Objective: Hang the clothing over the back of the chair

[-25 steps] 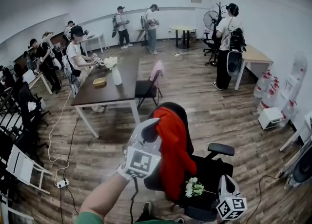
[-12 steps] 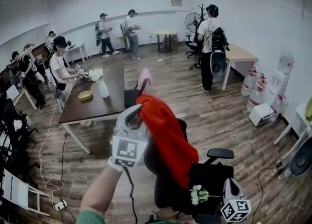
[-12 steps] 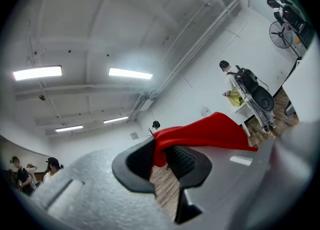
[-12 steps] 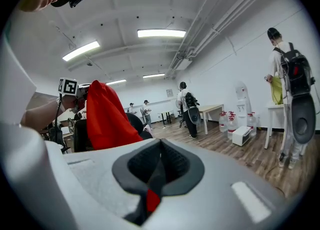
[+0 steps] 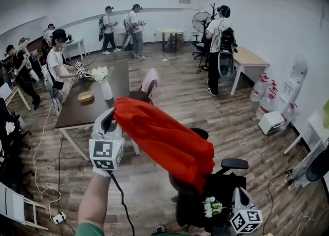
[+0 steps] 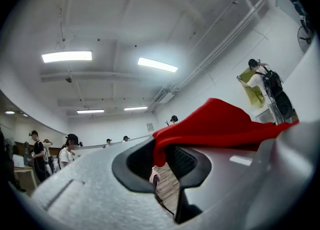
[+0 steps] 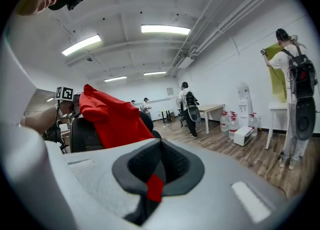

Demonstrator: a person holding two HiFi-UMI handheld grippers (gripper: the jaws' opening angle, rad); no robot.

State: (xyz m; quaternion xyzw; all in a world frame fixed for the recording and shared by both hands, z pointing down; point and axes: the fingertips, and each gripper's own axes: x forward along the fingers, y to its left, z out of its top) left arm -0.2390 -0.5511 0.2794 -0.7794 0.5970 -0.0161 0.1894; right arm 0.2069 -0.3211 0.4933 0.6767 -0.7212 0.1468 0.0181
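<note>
My left gripper is shut on one end of the red clothing, which stretches in the air from it down to the right over the black office chair. In the left gripper view the red clothing is pinched in the left gripper. My right gripper is low at the right beside the chair; its jaws are shut on a small red bit, the clothing's colour. The right gripper view shows the red clothing lying over the chair back.
White flowers show by the chair seat, under the armrest. A dark table with a vase and a chair with pink cloth stand beyond. Several people stand around the room. Water bottles line the right wall.
My left gripper has swung left and outward with the red clothing, pulling it from hanging down the chair back into a long stretch in the air. The right gripper stayed low at the right.
</note>
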